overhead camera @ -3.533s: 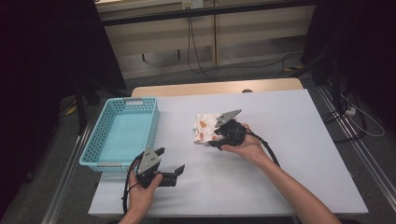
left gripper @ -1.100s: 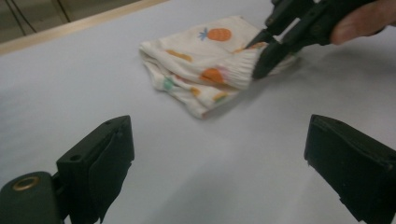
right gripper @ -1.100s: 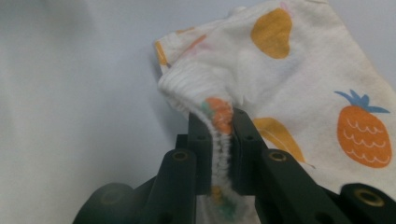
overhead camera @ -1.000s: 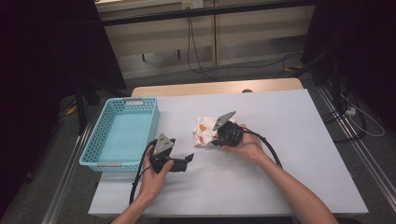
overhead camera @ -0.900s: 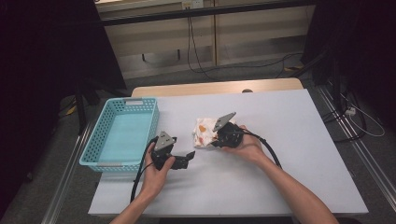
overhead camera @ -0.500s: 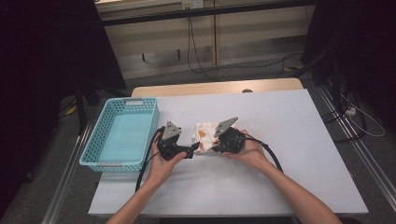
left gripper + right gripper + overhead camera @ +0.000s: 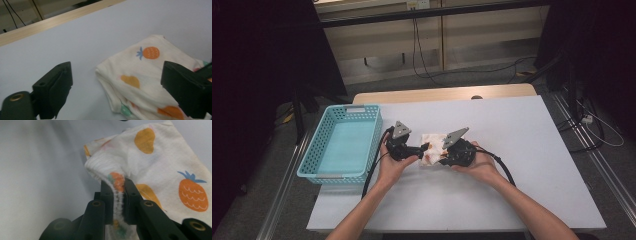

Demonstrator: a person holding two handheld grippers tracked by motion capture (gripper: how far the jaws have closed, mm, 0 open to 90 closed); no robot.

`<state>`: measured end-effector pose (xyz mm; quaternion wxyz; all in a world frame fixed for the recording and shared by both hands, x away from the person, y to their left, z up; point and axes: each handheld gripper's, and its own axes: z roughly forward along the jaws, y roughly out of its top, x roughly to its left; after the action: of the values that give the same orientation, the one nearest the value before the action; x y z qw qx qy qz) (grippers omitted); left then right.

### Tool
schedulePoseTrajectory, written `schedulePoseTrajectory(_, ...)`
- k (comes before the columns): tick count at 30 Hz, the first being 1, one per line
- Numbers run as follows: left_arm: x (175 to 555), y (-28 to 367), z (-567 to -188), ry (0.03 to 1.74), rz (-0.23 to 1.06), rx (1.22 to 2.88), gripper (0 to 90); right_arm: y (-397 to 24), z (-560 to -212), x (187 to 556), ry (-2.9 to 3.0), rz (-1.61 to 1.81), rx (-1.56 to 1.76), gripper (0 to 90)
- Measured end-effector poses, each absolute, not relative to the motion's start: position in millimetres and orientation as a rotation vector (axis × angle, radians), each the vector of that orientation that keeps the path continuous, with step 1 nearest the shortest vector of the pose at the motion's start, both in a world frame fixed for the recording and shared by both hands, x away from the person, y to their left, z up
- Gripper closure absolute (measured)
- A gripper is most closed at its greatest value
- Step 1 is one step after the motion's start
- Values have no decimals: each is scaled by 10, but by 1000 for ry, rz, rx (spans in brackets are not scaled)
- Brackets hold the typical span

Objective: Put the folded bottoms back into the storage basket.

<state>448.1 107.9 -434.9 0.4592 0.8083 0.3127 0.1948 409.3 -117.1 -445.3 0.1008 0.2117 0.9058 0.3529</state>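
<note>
Pinching a ribbed edge of the cloth (image 7: 160,167), the right gripper (image 7: 119,195) has its jaws pressed tight on the fabric, the hem standing up in a thin fold between the pads. The cloth itself — a small cream piece printed with pineapples and other fruit — lies bunched on the white worktop (image 7: 522,125) near its middle, right of the blue basket (image 7: 343,142) and well apart from it.

The left gripper (image 7: 117,85) sits just beside the cloth's other side, jaws spread wide, though they have just been closing a little. In the left gripper view one jaw stands over bare worktop and the other over the fabric, so the cloth's near corner lies in the gap but leans toward one side; neither pad presses on it yet.

What the coming move turns on is this offset. The cloth lies straight ahead of the left gripper and slightly across from its centre line (its folded edge runs roughly away from the jaws, toward the far side of the worktop). In the high view the two grippers face each other across the cloth (image 7: 432,149), the left gripper (image 7: 424,148) at its left edge, the right gripper (image 7: 443,155) at its lower right. The left hand (image 7: 393,162) probably needs a small nudge forward and sideways before closing to take a clean edge.
</note>
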Motion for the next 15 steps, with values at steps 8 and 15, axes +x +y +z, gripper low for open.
schedulePoseTrajectory(8, 4728, 1028, -4437, 849, 440, 1998, 234, -1171, -4451, 4070, 2680, 1052, 621, 811)
schedulePoseTrajectory(15, 4878, 981, -4504, 872, 424, 2035, 454, -1162, -4429, 4039, 2679, 1059, 603, 811)
